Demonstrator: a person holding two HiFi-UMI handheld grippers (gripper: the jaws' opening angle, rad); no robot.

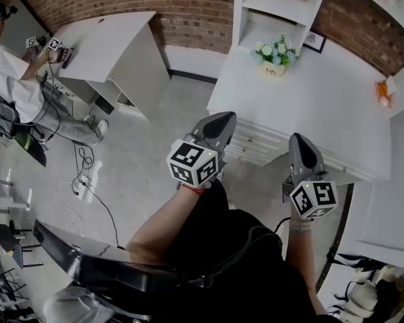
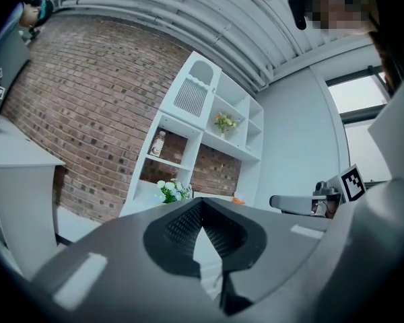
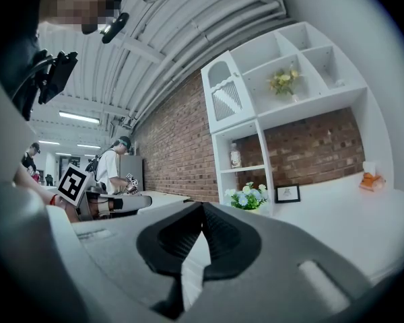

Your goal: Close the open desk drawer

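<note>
Both held before the desk (image 1: 323,93) — left gripper (image 1: 221,120) jaws pressed together, nothing in them; right gripper (image 1: 300,143) likewise closed and empty, just above the drawer (image 1: 343,172) — it juts out open.

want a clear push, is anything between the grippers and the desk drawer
Nothing visible. The left gripper and right gripper, both shut and empty, hover just in front of the drawer fronts.
</note>
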